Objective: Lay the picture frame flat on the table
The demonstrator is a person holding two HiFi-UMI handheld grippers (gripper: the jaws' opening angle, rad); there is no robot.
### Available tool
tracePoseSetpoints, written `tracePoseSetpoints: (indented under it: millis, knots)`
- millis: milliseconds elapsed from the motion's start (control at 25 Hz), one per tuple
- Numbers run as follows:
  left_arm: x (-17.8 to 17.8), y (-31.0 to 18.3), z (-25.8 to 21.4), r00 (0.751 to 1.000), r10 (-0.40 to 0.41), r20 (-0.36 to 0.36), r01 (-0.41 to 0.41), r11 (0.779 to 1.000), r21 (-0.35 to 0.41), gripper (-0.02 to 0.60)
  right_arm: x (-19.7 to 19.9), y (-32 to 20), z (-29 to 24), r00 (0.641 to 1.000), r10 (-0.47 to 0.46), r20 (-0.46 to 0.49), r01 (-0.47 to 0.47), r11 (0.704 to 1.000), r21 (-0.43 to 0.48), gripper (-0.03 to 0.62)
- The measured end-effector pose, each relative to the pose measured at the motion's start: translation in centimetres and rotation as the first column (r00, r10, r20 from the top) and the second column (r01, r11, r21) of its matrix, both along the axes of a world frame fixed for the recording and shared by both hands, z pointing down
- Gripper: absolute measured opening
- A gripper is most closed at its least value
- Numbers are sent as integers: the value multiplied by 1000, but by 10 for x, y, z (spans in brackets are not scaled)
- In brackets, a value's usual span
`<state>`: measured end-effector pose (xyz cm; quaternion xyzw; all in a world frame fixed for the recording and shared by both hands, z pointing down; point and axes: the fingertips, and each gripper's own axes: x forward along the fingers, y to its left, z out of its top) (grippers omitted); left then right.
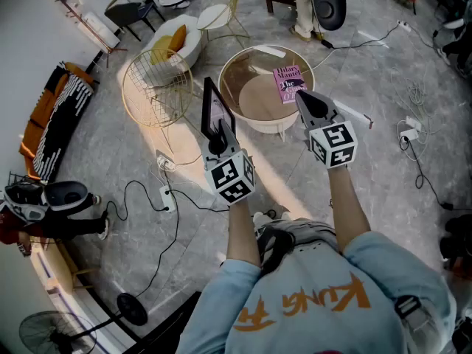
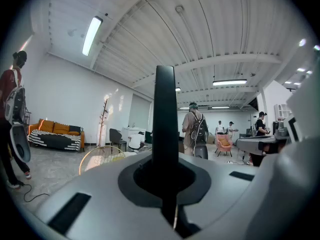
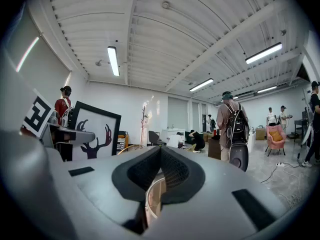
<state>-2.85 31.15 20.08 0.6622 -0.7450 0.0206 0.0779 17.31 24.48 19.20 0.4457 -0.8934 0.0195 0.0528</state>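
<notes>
Picture frame (image 1: pixel 216 109): black, standing straight up in the air, just left of the round table (image 1: pixel 227 76), not lying on it.
Left tongs (image 1: pixel 219 135): pinching the bottom edge of the picture frame, just left of the round table.
Right tongs (image 1: pixel 310 102): pressed together with nothing in them, over the right side of the round table.
Pink book (image 1: pixel 288 84): lying flat on the round table, close to the right tongs.
Gold wire basket (image 1: pixel 157 87): on the floor, left of the round table.
</notes>
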Motion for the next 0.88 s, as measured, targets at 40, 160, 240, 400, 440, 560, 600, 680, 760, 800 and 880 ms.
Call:
tracePoseSetpoints:
  millis: [40, 160, 240, 400, 440, 560, 600, 680, 760, 800, 880]
  knots:
    - [0, -1, 0, 1000, 1, 2, -1, 1000, 2, 25, 0, -1, 0, 1000, -1, 0, 1, 1000, 1, -3]
    - [-1, -2, -2, 1000, 4, 5, -4, 1000, 6, 25, -2, -1, -2, 1000, -5, 1, 5, 1000, 6, -3]
    - [-1, -3, -2, 1000, 7, 5, -7, 1000, 5, 25, -3, -2, -3, 1000, -6, 10, 6, 1000, 8, -3]
    - [3, -4, -4, 1000, 15, 6, -15, 1000, 3, 25, 2, -4, -4, 999, 19, 30, -19, 1000, 0, -3]
    - [4, -4, -4, 1000, 17, 6, -17, 1000, 3, 25, 4, -4, -4, 999, 23, 28, -23, 1000, -2, -3]
    - [7, -6, -6, 1000, 18, 4, -18, 1000, 4, 25, 10, -7, -4, 999, 29, 26, -29, 1000, -6, -3]
    - [7, -6, -6, 1000, 18, 3, -18, 1000, 4, 25, 12, -7, -5, 999, 33, 26, -33, 999, -6, -3]
    - [9, -7, -8, 1000, 21, 4, -21, 1000, 8, 25, 15, -9, -7, 999, 40, 30, -40, 999, -3, -3]
    - [10, -8, -10, 1000, 22, 5, -22, 1000, 11, 25, 18, -11, -9, 999, 43, 32, -43, 999, 2, -3]
    - [11, -8, -11, 1000, 22, 5, -22, 1000, 13, 25, 19, -11, -10, 999, 42, 33, -43, 999, 3, -3]
    - [12, -9, -14, 1000, 21, 4, -21, 1000, 17, 25, 20, -12, -13, 999, 40, 35, -40, 999, 5, -3]
